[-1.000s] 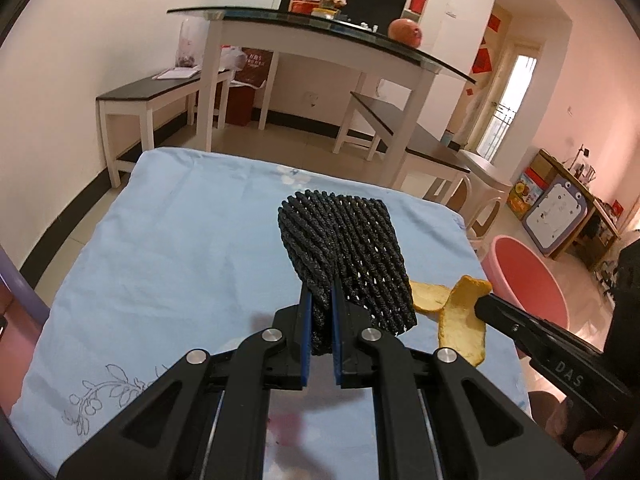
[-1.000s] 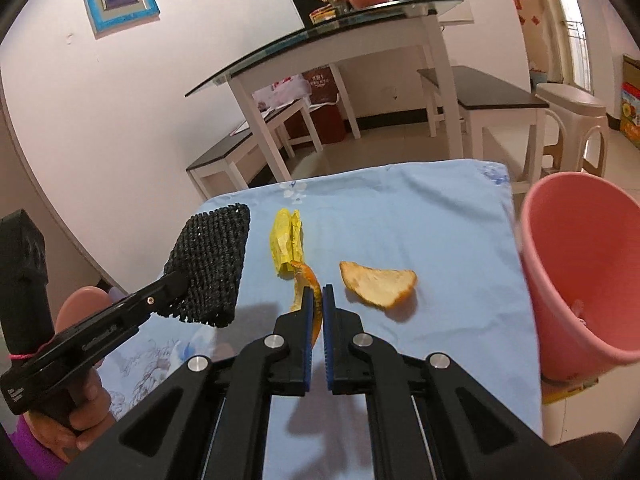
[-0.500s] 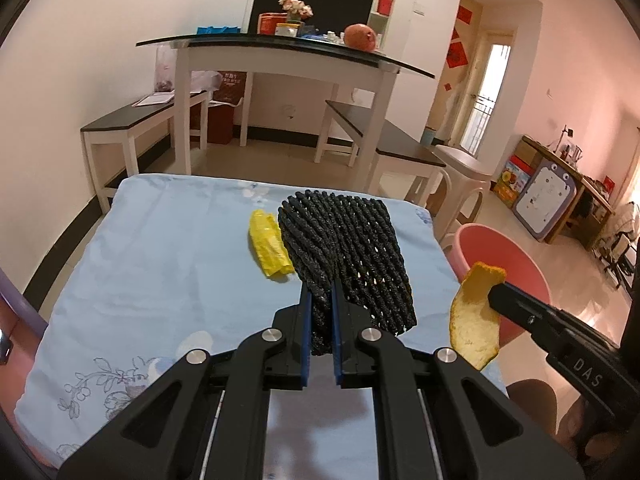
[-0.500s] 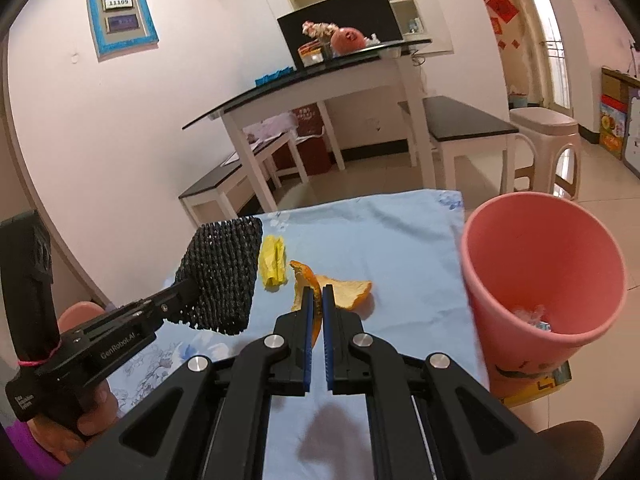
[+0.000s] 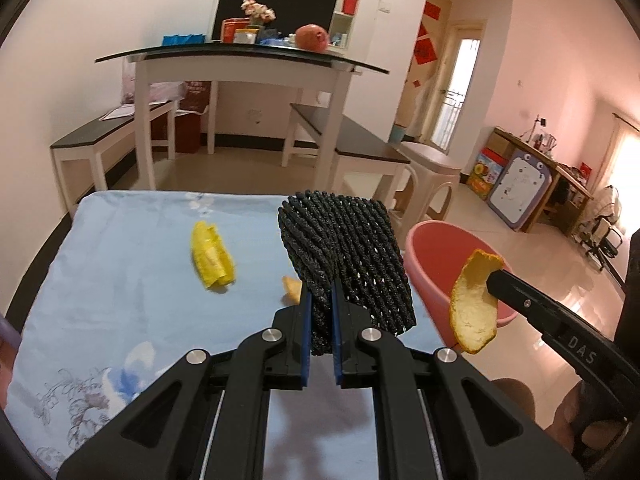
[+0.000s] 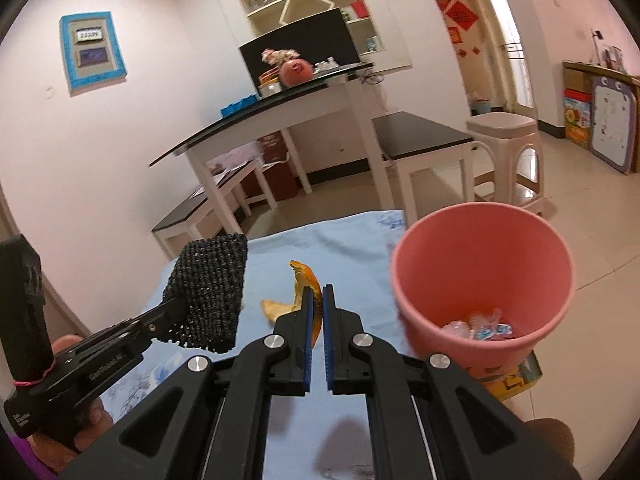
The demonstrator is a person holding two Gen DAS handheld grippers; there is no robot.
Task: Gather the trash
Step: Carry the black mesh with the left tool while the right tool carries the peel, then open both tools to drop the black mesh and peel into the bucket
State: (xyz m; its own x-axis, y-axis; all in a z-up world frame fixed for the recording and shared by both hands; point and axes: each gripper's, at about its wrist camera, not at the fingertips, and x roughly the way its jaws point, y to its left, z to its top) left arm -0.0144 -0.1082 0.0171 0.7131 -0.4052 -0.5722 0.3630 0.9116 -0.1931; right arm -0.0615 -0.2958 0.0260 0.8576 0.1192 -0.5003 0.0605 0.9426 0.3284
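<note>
On the left of the worktop covered with a pale blue floral cloth lies a crumpled yellow plastic wrapper, resting flat and apart from everything else. To its right, the left tongs are clenched on the lower edge of a black foam mesh fruit sleeve, which stands up from the blue pads and is lifted clear of the cloth; in the right wrist view the same tongs reach in from the lower left with the mesh sleeve at their tip, and a hand is wrapped around their black handle. Just behind the sleeve, a small piece of orange peel lies on the cloth, partly hidden by the tongs. Further right, the right tongs are pinched on a curved strip of orange peel, which sticks up between the blue pads and hangs above the cloth near the worktop's right edge; seen from the left wrist, these tongs carry the curved peel just in front of the bucket's rim. At the far right, beside the worktop's edge, stands a round pink plastic bucket, open at the top, with a few clear and blue wrappers lying at its bottom.
</note>
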